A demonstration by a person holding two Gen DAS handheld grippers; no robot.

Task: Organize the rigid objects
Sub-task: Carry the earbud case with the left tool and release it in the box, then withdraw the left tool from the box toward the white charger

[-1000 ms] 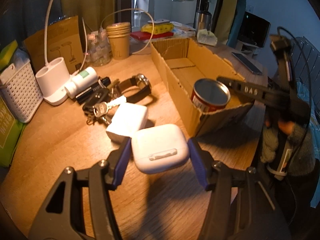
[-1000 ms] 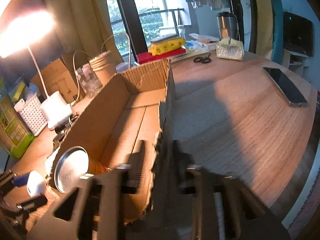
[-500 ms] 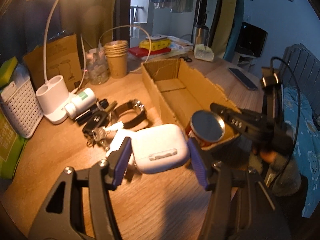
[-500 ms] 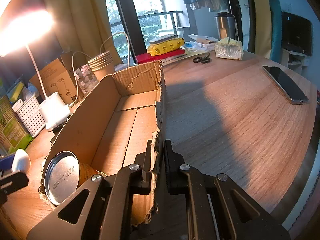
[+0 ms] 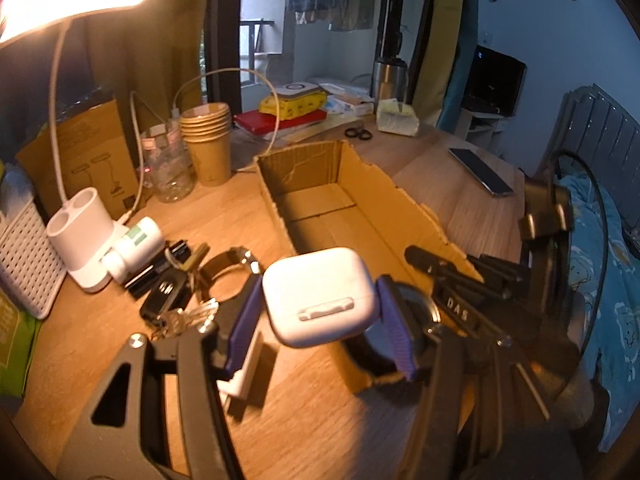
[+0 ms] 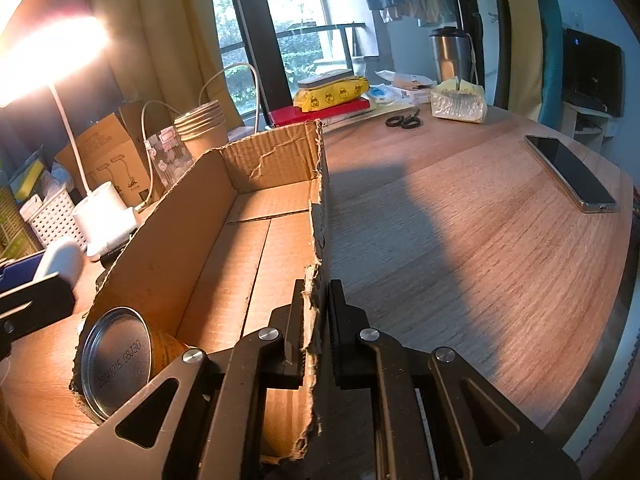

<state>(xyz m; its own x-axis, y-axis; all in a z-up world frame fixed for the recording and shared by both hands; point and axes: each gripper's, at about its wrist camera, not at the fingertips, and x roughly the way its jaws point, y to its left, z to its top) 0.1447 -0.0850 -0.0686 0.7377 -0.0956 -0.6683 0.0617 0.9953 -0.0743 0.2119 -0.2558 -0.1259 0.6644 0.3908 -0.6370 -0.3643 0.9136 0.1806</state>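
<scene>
Along the table's (image 5: 320, 420) left edge you have a white perforated basket (image 5: 24, 260), then the lamp base (image 5: 80, 236) with a white bottle (image 5: 136, 242) lying against it. Just right of those sit the black fobs and keys (image 5: 168, 300) and a watch (image 5: 236, 264), with a white charger (image 5: 248, 372) under your left finger. Your left gripper (image 5: 320, 316) pinches the white earbud case (image 5: 320, 296) between its purple pads, lifted clear of the table at the near left corner of the cardboard box (image 5: 384, 196). Inside that near end the tin can (image 6: 116, 360) lies on its side. Your right gripper (image 6: 316, 340) is pressed together on the box's right wall, near its torn front edge. A phone (image 6: 572, 176) lies toward the table's right edge
</scene>
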